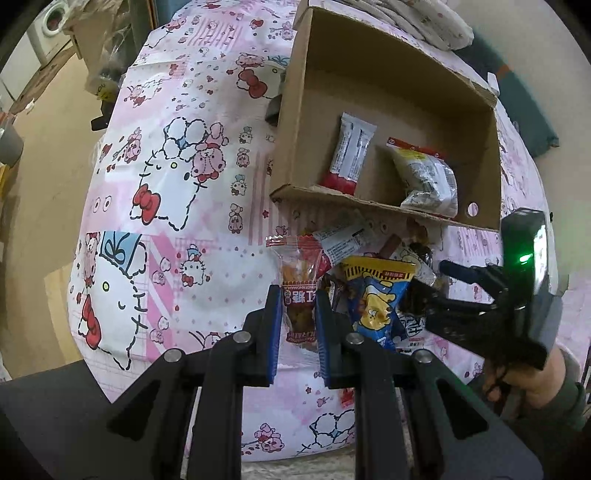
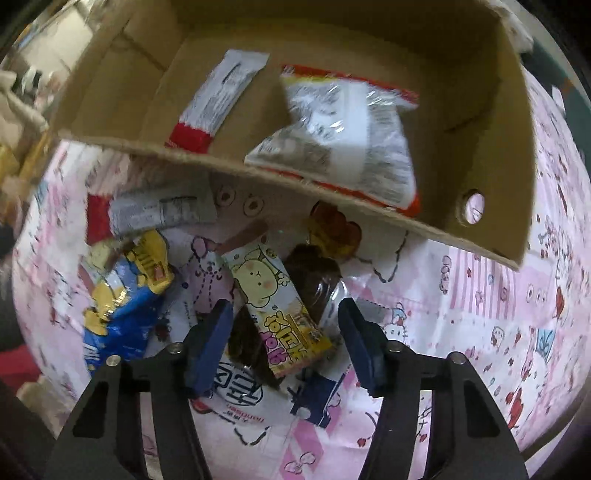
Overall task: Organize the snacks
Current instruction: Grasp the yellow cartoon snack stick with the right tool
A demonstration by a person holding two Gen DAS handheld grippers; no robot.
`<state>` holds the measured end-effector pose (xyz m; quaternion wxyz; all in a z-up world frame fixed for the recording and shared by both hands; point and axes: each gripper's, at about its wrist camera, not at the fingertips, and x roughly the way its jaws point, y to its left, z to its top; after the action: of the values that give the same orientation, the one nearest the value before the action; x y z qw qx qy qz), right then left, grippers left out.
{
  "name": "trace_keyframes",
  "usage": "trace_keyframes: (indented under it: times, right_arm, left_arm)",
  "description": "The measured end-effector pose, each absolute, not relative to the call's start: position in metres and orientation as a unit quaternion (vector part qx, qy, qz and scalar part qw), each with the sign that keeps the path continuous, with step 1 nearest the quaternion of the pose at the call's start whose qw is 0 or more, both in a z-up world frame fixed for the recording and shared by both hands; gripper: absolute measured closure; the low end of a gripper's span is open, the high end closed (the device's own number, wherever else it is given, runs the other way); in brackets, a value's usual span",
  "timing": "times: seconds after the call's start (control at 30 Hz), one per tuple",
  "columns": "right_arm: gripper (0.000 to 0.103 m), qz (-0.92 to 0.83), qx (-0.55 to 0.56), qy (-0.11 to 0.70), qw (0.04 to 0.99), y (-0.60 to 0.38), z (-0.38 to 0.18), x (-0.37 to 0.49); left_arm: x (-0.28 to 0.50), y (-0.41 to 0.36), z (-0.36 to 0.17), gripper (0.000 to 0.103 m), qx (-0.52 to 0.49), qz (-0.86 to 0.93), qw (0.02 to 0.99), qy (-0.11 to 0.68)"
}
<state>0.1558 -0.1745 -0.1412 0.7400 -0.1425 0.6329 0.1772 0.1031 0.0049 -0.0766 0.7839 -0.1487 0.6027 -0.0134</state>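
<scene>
My left gripper [image 1: 298, 306] is shut on a red packet [image 1: 300, 284] of brown sweets, lifted just off the snack pile. A blue and yellow bag [image 1: 373, 299] lies beside it. Behind stands an open cardboard box [image 1: 388, 74] with a divider. It holds a white and red bar packet [image 1: 351, 155] on one side and a clear bag with red trim [image 1: 424, 177] on the other. My right gripper [image 2: 284, 325] points down over the pile, jaws partly apart and astride a yellow bear-print packet [image 2: 280, 306] and a dark brown packet [image 2: 314, 280]. The pads do not visibly press them.
A pink cartoon-print cloth [image 1: 184, 184] covers the surface, which drops to the floor [image 1: 48, 147] on the left. Folded white fabric [image 1: 432, 26] lies behind the box and a dark object [image 1: 273, 107] beside it. A hand in a green sleeve [image 1: 546, 376] holds the right gripper.
</scene>
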Motion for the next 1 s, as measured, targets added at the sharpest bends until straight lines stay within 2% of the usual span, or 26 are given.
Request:
trace_keyframes:
  times: [0.13, 0.2, 0.27, 0.8, 1.0]
  right_arm:
    - [0.046, 0.174, -0.157, 0.633, 0.738, -0.173, -0.150, 0.154]
    - [0.057, 0.174, -0.164, 0.626, 0.742, -0.172, -0.147, 0.153]
    - [0.074, 0.172, -0.169, 0.624, 0.743, -0.169, -0.146, 0.149]
    - [0.075, 0.217, -0.098, 0.612, 0.754, -0.193, -0.097, 0.114]
    - [0.075, 0.268, -0.002, 0.585, 0.765, -0.219, -0.062, 0.095]
  left_arm:
    - [0.104, 0.003, -0.077, 0.089, -0.149, -0.016, 0.783, 0.603]
    - [0.103, 0.002, -0.077, 0.089, -0.147, -0.017, 0.784, 0.603]
    - [0.102, 0.001, -0.077, 0.089, -0.143, -0.017, 0.785, 0.603]
    - [0.100, 0.006, -0.082, 0.089, -0.134, 0.001, 0.790, 0.598]
    - [0.095, 0.021, -0.061, 0.089, -0.152, 0.017, 0.820, 0.552]
